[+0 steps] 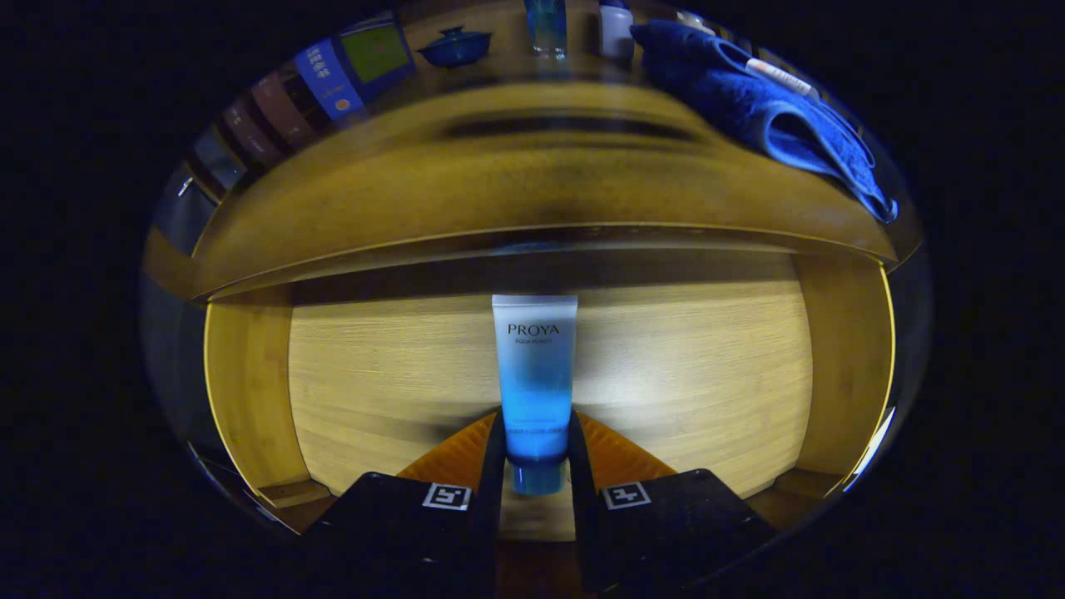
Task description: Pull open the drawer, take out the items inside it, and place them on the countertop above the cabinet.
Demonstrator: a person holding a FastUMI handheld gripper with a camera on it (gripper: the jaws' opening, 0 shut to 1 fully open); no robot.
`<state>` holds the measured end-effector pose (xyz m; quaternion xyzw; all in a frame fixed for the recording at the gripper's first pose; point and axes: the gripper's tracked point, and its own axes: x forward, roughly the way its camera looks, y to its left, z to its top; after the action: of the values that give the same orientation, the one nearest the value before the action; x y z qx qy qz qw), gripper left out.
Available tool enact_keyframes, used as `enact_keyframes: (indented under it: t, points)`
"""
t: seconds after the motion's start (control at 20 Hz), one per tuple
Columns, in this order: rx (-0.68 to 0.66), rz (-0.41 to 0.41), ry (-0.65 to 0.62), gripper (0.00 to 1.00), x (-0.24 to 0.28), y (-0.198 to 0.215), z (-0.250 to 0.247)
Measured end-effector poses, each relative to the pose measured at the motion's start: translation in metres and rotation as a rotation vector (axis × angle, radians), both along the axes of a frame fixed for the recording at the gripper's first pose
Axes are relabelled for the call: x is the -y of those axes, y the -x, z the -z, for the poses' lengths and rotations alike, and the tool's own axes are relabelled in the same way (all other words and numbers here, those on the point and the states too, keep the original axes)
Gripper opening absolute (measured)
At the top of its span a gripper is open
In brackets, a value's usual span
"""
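The drawer [250, 374] stands pulled open, its wooden floor spreading under and beyond the fingers. The gripper [537, 453] is clamped on the tube [534, 374]: the left finger [492, 466] and the right one press its lower sides near the cap, and the rest of the tube reaches ahead between them. Beyond and above lies the countertop [499, 183], with books [333, 79] far off to the left, a lidded bowl [455, 46] farther along, and a towel [765, 116] to the right.
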<state>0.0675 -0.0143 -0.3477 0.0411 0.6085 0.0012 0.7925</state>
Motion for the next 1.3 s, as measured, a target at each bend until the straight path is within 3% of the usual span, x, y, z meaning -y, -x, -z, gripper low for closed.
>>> enact_keyframes:
  t: [0.2, 0.45, 0.75, 1.05, 1.3]
  points:
    - [0.049, -0.005, -0.033, 0.42, 0.003, -0.003, -0.013]
    - [0.243, 0.015, -0.034, 0.42, 0.014, -0.029, -0.081]
    - [0.406, -0.014, -0.008, 0.42, 0.009, -0.116, -0.129]
    - [0.417, -0.015, 0.025, 0.42, 0.008, -0.193, -0.121]
    - [0.319, 0.010, 0.029, 0.42, 0.007, -0.230, -0.087]
